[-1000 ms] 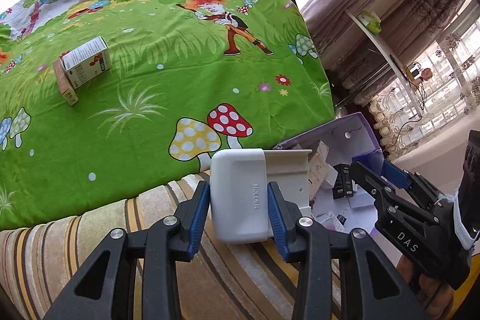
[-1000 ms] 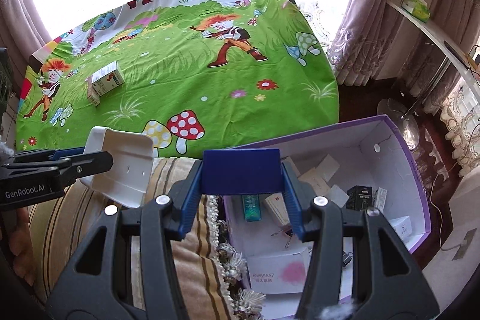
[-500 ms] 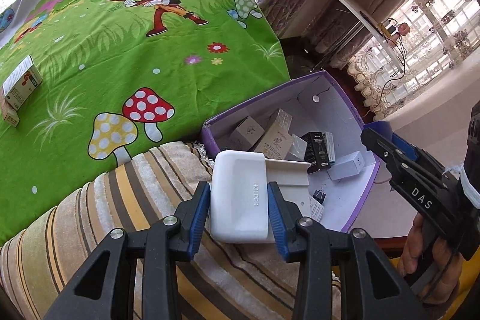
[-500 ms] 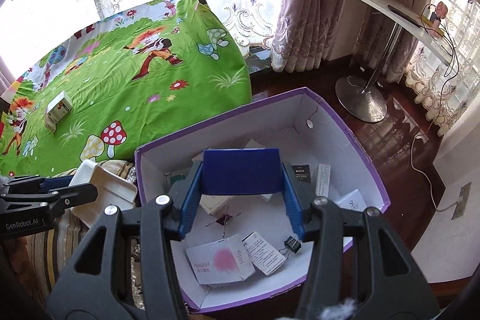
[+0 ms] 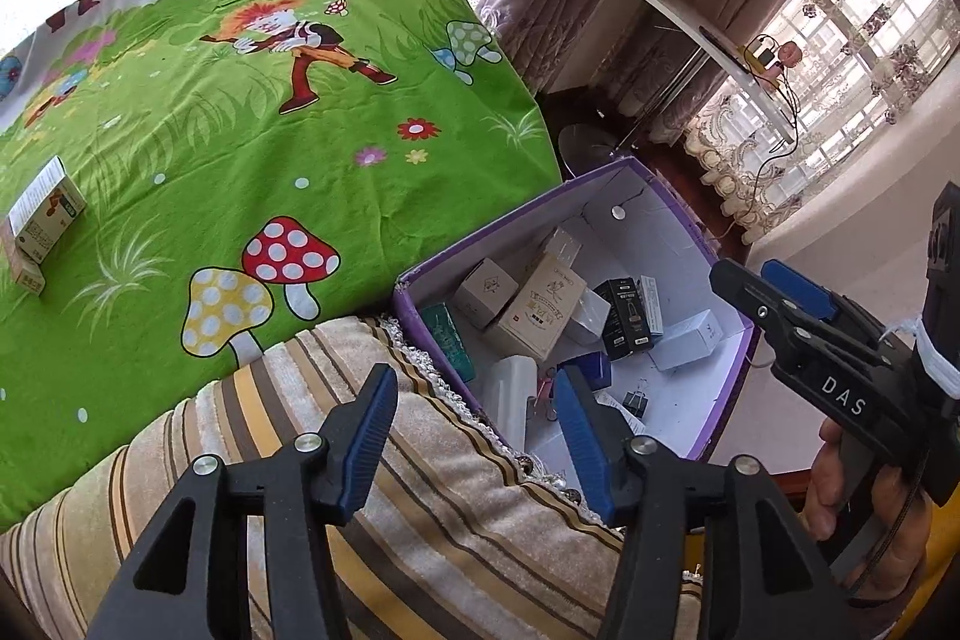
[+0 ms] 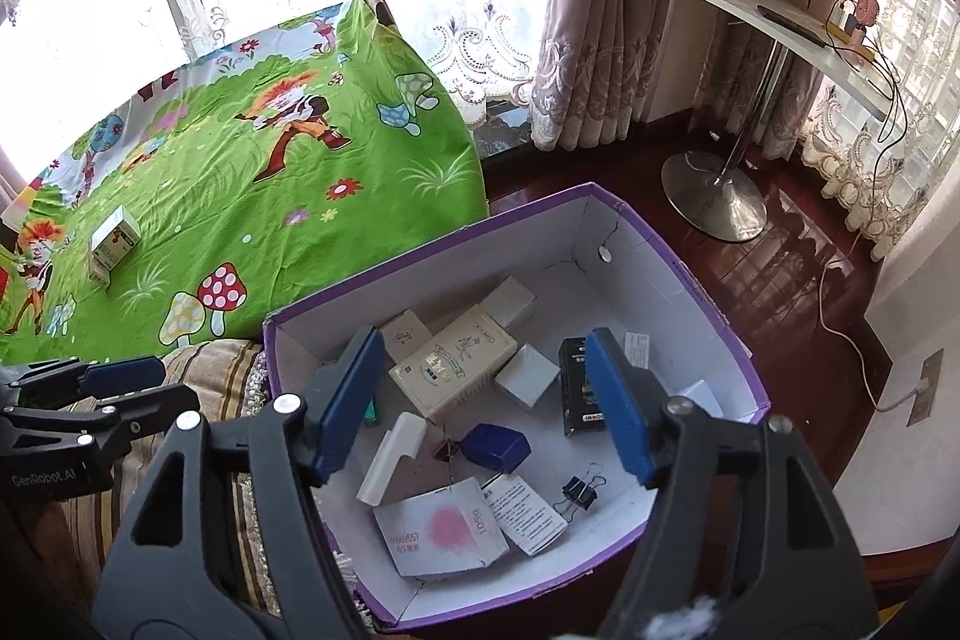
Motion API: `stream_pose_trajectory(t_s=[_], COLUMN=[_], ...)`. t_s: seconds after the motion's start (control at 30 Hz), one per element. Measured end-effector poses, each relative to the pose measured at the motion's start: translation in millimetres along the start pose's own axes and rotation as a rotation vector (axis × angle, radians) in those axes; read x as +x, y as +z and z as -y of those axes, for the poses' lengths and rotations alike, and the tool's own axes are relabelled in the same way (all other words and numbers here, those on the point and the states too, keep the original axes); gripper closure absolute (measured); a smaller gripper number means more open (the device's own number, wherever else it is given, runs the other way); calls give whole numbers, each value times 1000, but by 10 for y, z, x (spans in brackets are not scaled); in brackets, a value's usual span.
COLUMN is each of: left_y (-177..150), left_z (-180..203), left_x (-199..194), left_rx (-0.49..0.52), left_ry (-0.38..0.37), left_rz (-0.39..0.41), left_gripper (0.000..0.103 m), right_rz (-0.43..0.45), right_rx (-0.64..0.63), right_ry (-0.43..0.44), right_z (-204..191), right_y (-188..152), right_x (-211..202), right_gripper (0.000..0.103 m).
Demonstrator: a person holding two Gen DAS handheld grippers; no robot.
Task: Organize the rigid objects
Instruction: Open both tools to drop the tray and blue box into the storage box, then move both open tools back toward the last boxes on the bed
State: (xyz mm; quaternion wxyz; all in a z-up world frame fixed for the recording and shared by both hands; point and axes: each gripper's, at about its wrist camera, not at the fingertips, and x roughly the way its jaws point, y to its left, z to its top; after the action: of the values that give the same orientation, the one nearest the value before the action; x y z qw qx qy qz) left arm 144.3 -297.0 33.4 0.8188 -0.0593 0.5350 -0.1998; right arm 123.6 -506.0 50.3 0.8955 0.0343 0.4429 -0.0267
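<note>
A purple cardboard box (image 6: 708, 292) (image 5: 678, 214) stands beside the bed and holds several small cartons. The white plastic holder (image 6: 393, 457) (image 5: 510, 394) and the dark blue box (image 6: 497, 448) (image 5: 591, 367) lie inside it near the front left. My right gripper (image 6: 486, 406) is open and empty above the box. My left gripper (image 5: 474, 439) is open and empty over the striped cushion (image 5: 384, 532) at the box's left edge. Two small cartons (image 5: 39, 220) (image 6: 113, 238) lie on the green cartoon bedsheet (image 5: 240, 148).
A curved white shelf (image 6: 750, 4) with a green tissue pack stands to the right on a metal pole base (image 6: 714, 193). Curtains hang behind. A cable runs across the dark wooden floor (image 6: 828, 292) to a wall socket. A binder clip (image 6: 579, 490) and papers lie in the box.
Both grippers have opened. The white holder left my left gripper and the dark blue box left my right gripper; both now lie in the purple box.
</note>
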Motion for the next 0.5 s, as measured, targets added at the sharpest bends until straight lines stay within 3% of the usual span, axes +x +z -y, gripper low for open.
stream_pose_trajectory(t_s=[0.27,0.4,0.5], left_y=[118,155,174], left_z=[-128,-273,-483], left_x=[-350,-492,-577], left_rx=[33,69,41], left_ry=[141,195,199], left_rz=[150,206,236], left_gripper=[47,47,47], right_rz=[70,119,164], right_rx=[-5,-52,-69], right_ry=[34,-22,-41], right_z=[-177,-378,-527], right_y=[101,184,226], right_x=[-155,-253,-301], right_gripper=[18,11,6])
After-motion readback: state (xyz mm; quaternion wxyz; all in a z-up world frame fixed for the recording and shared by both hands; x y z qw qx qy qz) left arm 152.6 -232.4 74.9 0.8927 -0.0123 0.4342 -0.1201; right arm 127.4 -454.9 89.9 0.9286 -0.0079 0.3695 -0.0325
